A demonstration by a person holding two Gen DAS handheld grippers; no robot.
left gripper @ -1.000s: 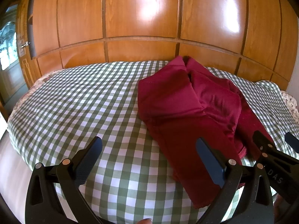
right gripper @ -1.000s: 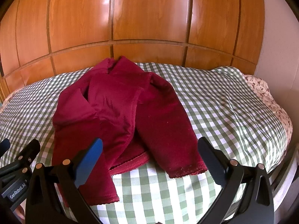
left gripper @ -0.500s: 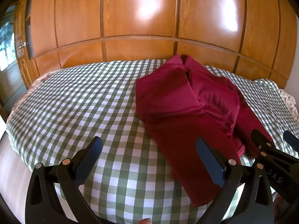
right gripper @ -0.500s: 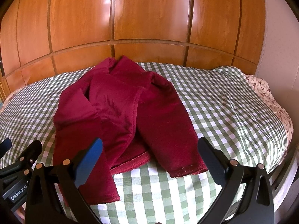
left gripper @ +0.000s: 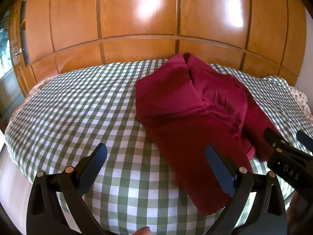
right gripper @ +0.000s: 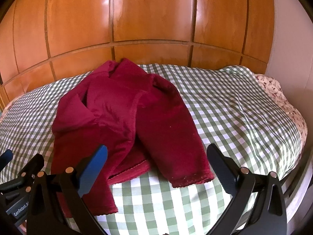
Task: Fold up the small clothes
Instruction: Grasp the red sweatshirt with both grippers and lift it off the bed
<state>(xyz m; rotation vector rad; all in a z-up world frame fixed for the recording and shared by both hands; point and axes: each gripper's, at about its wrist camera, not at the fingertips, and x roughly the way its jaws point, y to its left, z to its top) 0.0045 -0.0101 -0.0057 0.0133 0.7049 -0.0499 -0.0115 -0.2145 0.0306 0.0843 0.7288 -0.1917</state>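
Garment first: a dark red cardigan point(right gripper: 125, 121) lies spread on the bed's green-and-white checked cover point(right gripper: 234, 117), collar toward the wooden panelled headboard point(right gripper: 152, 15), both sleeves running down toward the near edge. One front panel is already turned back across the body, so the piece is partly gathered but not folded.

Little has changed over the last second. Both cameras have drifted slightly, the cardigan sitting a touch lower and nearer in each view than a second ago, while the fabric itself shows no new crease or shift. That suggests the person is closing in on the garment, with no fold made in this interval.

The left gripper point(left gripper: 156, 168) hovers above the cover with its jaws wide apart and nothing between them; the nearer sleeve point(left gripper: 195, 166) lies just under its right-hand finger. The right gripper point(right gripper: 156, 168) is equally wide and empty, hanging over the hem point(right gripper: 131, 172) and the gap between the two sleeves. In the left wrist view the right gripper shows at the right edge, beside the cardigan's far sleeve.

My judgement is that the next step is a pinch on a sleeve cuff or the hem. The thick, fuzzy knit should hold a crease poorly and may slide on the smooth cover.
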